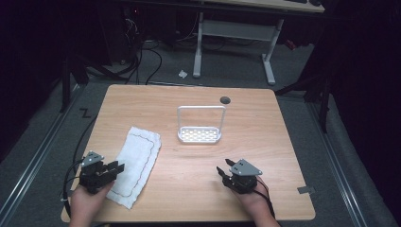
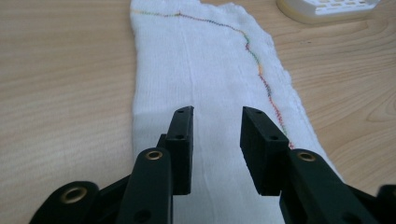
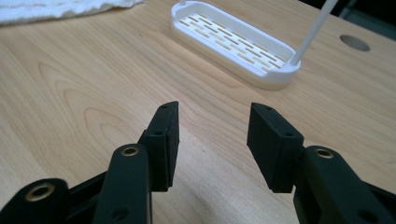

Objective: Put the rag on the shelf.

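Observation:
A folded white cloth [image 1: 136,163] with a coloured stitched seam lies at the table's front left; in the left gripper view the cloth [image 2: 210,74] stretches away under the jaws. My left gripper [image 1: 117,167] hovers over its near end, open and empty, also seen as left gripper [image 2: 217,112]. A white slotted rack [image 1: 200,135] with a tall wire handle stands mid-table. My right gripper [image 1: 222,170] rests near the front right, open with nothing between its jaws. In the right gripper view, the right gripper [image 3: 214,109] points toward the rack [image 3: 233,42].
A round cable hole [image 1: 225,100] sits near the wooden table's [image 1: 265,142] far edge. Beyond the table are a desk frame and cables on the grey floor. A grey tab [image 1: 305,190] sticks out at the front right edge.

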Demonstrator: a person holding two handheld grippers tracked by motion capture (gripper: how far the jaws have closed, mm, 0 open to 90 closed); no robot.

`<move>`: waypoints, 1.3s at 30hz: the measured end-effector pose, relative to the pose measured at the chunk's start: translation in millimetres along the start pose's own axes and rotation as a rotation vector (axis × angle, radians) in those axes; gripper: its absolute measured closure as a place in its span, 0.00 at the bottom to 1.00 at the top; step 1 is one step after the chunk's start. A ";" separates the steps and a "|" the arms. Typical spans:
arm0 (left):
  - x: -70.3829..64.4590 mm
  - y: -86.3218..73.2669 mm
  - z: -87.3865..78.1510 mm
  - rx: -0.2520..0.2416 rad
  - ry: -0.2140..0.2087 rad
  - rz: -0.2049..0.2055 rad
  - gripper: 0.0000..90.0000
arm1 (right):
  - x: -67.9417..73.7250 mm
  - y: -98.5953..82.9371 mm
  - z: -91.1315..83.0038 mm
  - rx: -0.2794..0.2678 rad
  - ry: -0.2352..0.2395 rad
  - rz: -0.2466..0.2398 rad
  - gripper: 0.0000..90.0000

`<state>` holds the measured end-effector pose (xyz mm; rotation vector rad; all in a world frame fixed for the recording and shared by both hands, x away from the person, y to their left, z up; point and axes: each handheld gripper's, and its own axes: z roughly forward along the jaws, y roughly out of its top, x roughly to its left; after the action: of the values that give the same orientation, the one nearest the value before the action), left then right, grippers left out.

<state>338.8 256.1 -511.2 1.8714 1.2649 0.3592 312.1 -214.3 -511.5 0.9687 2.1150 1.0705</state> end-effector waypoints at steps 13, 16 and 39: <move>8.5 -9.2 -3.3 0.000 -0.032 -0.037 0.69 | -1.4 2.3 2.1 0.004 0.026 0.031 0.59; 2.3 -7.9 1.5 0.036 -0.035 -0.006 0.72 | -0.3 2.0 4.3 0.010 0.031 0.025 0.59; -94.9 -11.4 39.4 0.210 -0.204 0.245 1.00 | -4.9 0.6 1.3 -0.001 0.040 0.055 0.59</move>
<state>313.5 156.9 -524.7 2.1885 0.9686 0.1617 316.0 -217.4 -510.9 1.0183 2.1304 1.1266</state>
